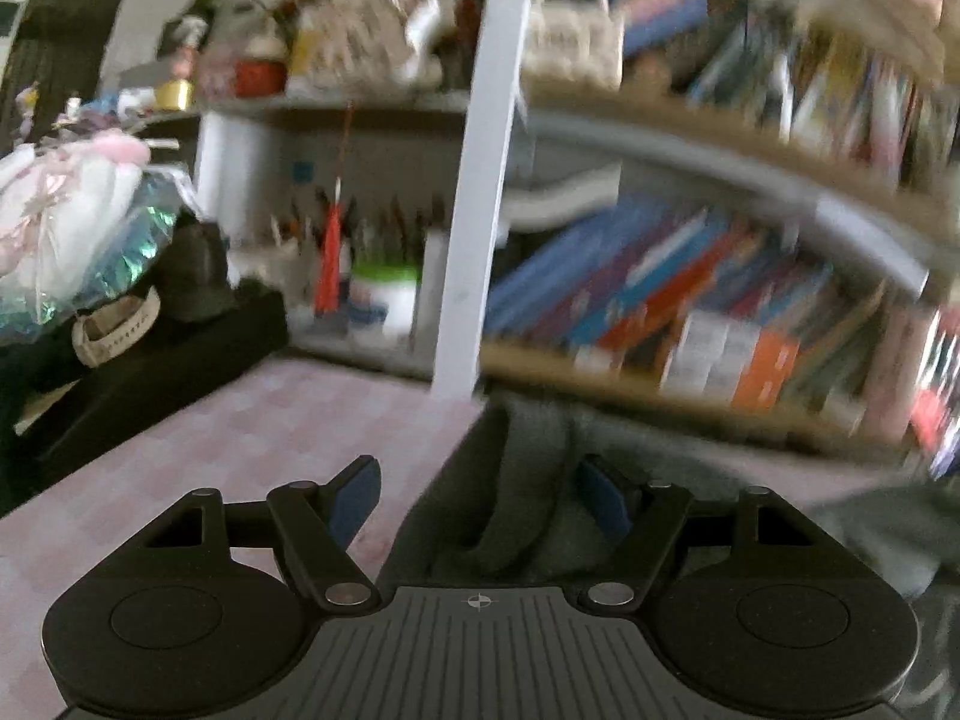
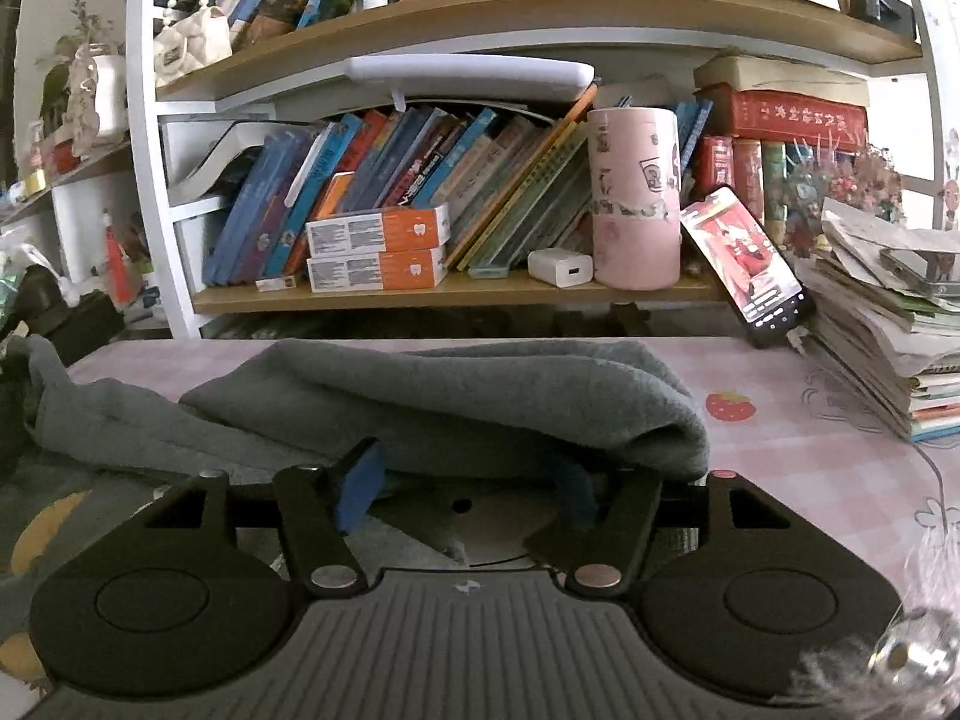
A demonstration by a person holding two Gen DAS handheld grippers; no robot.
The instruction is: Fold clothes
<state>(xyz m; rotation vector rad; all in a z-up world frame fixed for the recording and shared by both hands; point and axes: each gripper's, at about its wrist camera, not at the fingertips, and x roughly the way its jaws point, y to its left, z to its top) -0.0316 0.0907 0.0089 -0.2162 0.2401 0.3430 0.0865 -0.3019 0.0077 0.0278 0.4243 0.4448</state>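
Note:
A grey garment (image 2: pixel 456 396) lies in a thick folded roll across the pink checked tablecloth (image 2: pixel 798 438). In the right wrist view its front edge drapes just beyond my right gripper (image 2: pixel 468 489). That gripper's blue pads (image 2: pixel 360 486) stand apart and press on nothing. In the blurred left wrist view another part of the grey garment (image 1: pixel 528 480) runs up between the fingers of my left gripper (image 1: pixel 480 498). That gripper is open too, with bare tablecloth (image 1: pixel 270 420) showing beside its left pad (image 1: pixel 357 498). Part of the cloth is hidden under both gripper bodies.
A bookshelf (image 2: pixel 456 294) full of books stands right behind the table. A pink cup (image 2: pixel 636 198), a white charger (image 2: pixel 561 267) and a leaning phone (image 2: pixel 744 258) are at the back. A paper stack (image 2: pixel 882 324) is at right. Black gear and bagged clothes (image 1: pixel 72 222) crowd the left.

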